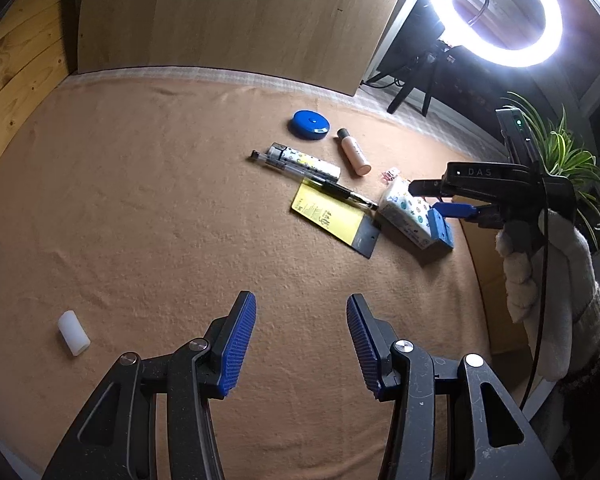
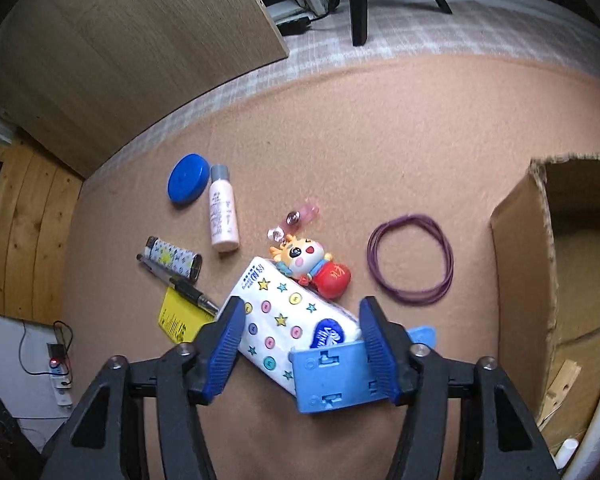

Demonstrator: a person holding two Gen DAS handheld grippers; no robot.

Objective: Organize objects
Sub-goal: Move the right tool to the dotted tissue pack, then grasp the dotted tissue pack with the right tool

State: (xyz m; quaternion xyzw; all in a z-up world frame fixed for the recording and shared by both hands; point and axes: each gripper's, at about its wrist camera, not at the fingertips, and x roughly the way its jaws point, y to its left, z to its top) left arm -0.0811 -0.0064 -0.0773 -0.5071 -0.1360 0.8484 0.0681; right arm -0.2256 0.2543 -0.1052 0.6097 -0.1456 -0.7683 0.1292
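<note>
The right gripper (image 2: 302,344) stood right over the tissue pack (image 2: 288,320), which lay flat on the tan surface (image 2: 380,140) with its long axis running from about ten o'clock down to four o'clock in the right wrist view. That diagonal was what the coming grasp would turn on. The fingers straddled the pack's near end, one ribbed blue pad (image 2: 228,344) at its left flank and the other on the right behind a blue plastic piece (image 2: 332,376) that sat against the pack's lower corner. They were about half open, and whether the pads already pressed on anything I could not tell (the right one looked to be touching the blue piece). No firm grip showed.

A small toy figure (image 2: 312,268) lay just beside the pack at one o'clock, a pen (image 2: 176,280) and a yellow card (image 2: 176,320) at nine o'clock, and a cardboard box (image 2: 540,260) well apart at three o'clock, probably where the things were bound.

In the left wrist view the left gripper (image 1: 300,344) hovered over bare cloth, fingers about half open and holding nothing, and the tissue pack (image 1: 404,212) lay far off at one o'clock with the right gripper (image 1: 440,204) upon it. The right hand was plainly the nearer; a closing squeeze across the pack's short side seemed the likely next move, and the blue piece might slip or get pinched with it.
</note>
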